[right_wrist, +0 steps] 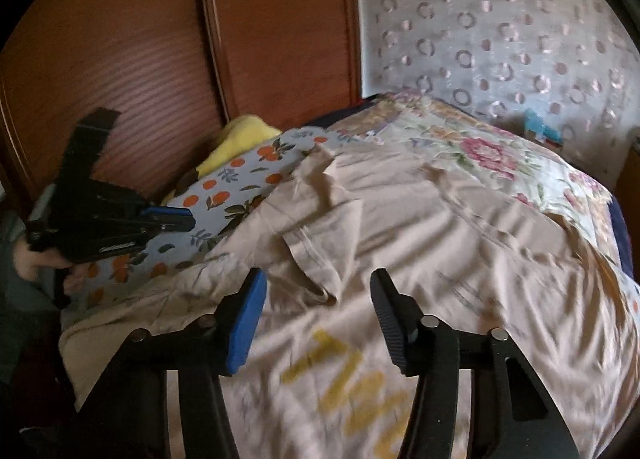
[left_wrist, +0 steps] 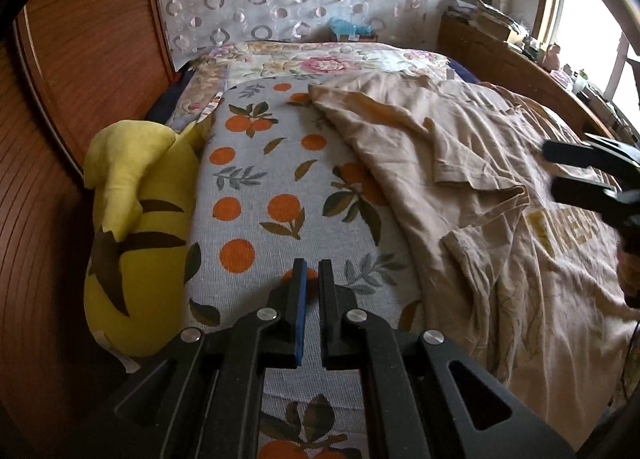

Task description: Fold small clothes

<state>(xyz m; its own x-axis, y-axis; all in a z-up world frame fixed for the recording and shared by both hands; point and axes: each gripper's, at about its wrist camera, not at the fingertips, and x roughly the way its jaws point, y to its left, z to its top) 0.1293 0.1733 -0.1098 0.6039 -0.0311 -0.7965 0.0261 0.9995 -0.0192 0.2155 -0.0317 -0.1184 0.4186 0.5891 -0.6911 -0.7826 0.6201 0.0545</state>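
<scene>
Closest to us in the left wrist view, the left gripper (left_wrist: 312,271) has its jaws almost together with nothing between them, and it hangs over the orange-print cover (left_wrist: 256,195), not over the garment. In the right wrist view the right gripper (right_wrist: 318,299) has its jaws apart. They are above the beige T-shirt (right_wrist: 420,227) and they do not press any cloth.

The T-shirt lies spread but wrinkled across the bed, with yellow letters (right_wrist: 340,379) near us and one sleeve (left_wrist: 480,179) turned in. We judge that the fold has not begun yet. To do it well, we should open the left jaws first, take the near edge with both grippers at matching places, and smooth the sleeve before we lift it.

Farther away, the left view alone shows the whole yellow plush toy (left_wrist: 136,219) beside the cover, the cluttered shelf (left_wrist: 500,43) and the window (left_wrist: 592,19). The right view alone shows the hand (right_wrist: 28,259) which holds the left gripper, and it shows more of the wooden wardrobe (right_wrist: 160,39) and the floral bedspread (right_wrist: 500,155) behind.
</scene>
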